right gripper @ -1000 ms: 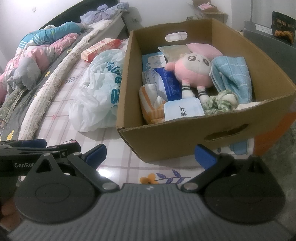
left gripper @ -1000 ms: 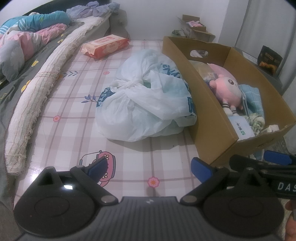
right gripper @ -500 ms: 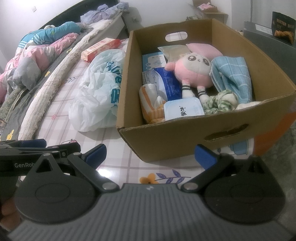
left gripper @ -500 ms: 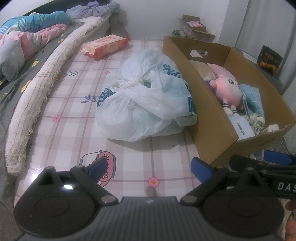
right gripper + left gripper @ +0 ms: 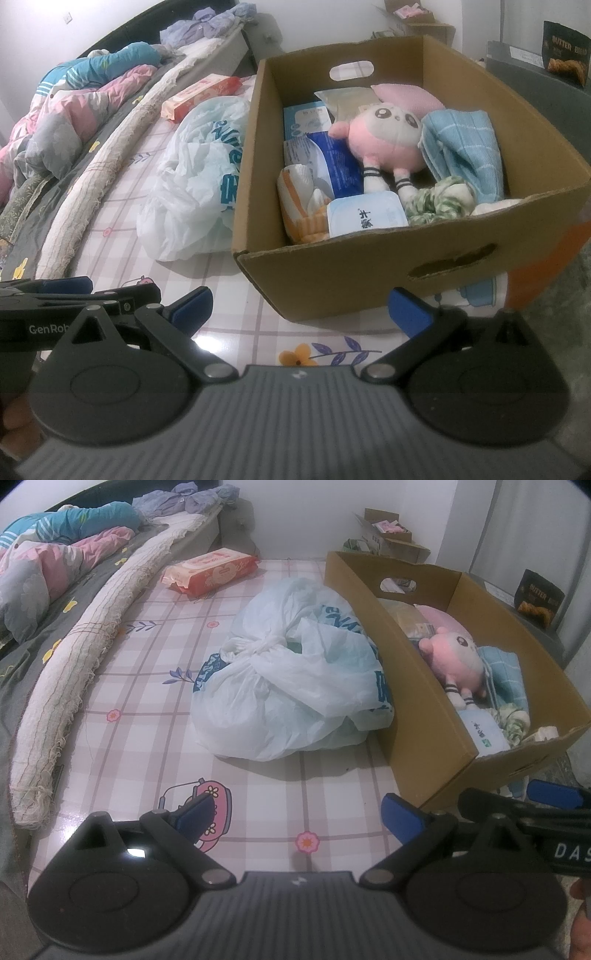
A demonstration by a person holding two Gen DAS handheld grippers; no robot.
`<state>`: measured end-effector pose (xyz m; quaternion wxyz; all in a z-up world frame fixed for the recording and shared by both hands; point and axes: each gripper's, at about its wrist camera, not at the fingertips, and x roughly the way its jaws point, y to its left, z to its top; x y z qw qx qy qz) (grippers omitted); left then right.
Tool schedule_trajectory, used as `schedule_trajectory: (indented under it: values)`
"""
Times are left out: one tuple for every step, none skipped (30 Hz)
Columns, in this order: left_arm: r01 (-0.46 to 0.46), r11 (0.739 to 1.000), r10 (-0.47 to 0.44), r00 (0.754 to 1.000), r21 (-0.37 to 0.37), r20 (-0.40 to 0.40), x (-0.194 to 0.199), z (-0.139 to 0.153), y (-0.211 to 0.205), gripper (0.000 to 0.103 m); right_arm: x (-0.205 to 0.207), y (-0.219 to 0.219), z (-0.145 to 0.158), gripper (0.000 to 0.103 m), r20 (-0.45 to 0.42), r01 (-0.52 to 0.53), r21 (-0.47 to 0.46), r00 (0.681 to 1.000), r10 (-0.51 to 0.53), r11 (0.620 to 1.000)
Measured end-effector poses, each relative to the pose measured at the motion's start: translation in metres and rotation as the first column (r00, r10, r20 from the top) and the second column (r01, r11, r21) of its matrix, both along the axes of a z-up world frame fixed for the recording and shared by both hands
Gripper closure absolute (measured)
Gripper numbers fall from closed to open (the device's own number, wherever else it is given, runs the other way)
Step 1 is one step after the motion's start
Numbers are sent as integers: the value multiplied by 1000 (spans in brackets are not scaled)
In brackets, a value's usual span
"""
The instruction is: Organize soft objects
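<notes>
Both grippers hang low above the checked mat [image 5: 155,709], the left gripper [image 5: 301,814] and the right gripper [image 5: 301,308] each with jaws wide apart and holding nothing. The pink plush toy [image 5: 384,142] lies inside the cardboard box [image 5: 369,273] (beside a blue towel [image 5: 465,147]), and a knotted plastic bag [image 5: 291,686] rests against the box.

A knotted white plastic bag [image 5: 291,690], brown cardboard box [image 5: 369,280] and red wipes pack [image 5: 210,570] are sitting on the pink plaid floor mat [image 5: 147,716].
</notes>
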<state>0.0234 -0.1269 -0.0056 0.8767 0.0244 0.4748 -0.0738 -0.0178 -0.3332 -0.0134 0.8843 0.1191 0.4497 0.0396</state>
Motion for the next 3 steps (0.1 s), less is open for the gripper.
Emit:
schedule_trajectory:
  values:
    - [0,1000,0,1000,0,0,0,0,0,6,-1,0,0,1,0,0,0,1000,0,1000]
    - [0,1000,0,1000,0,0,0,0,0,6,0,0,0,1,0,0,0,1000,0,1000]
    - [0,1000,0,1000,0,1,0,0,0,6,-1,0,0,1,0,0,0,1000,0,1000]
